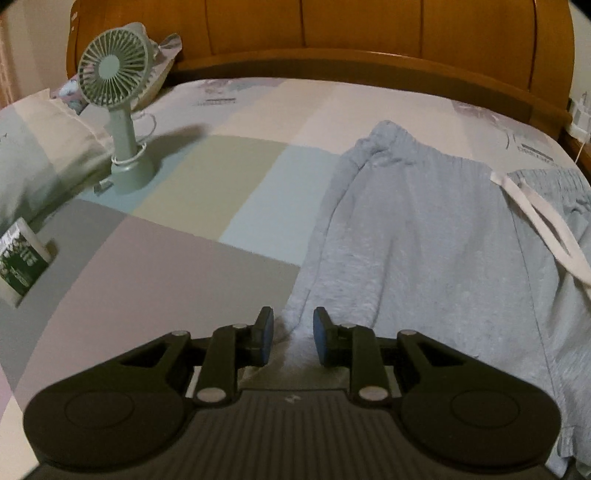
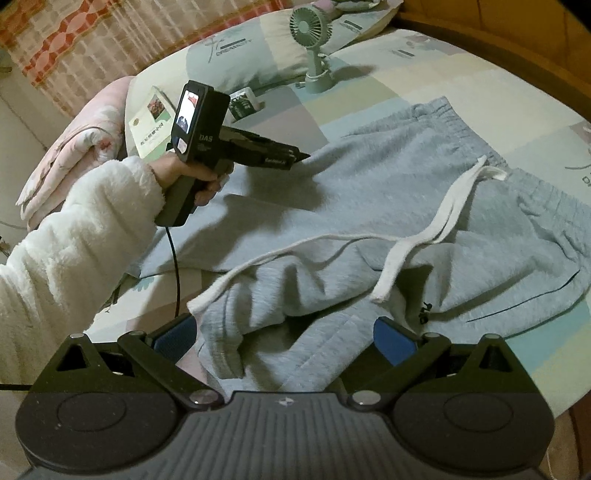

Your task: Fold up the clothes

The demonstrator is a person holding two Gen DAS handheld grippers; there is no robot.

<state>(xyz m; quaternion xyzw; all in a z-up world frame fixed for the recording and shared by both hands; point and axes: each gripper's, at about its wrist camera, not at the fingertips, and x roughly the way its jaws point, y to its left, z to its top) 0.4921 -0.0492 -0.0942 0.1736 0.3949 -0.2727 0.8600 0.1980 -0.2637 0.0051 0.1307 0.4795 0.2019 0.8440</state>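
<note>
We see grey sweatpants point(image 2: 424, 192) spread across the bed point(image 1: 207, 177), waistband toward the far headboard point(image 1: 332, 33), white drawstring point(image 2: 439, 225) trailing over them. Our left gripper point(image 1: 293, 328) hovers at the pants' left edge with jaws slightly spread, holding nothing. Our right gripper point(image 2: 284, 338) sits with jaws spread wide around a bunched fold of the pants.
</note>
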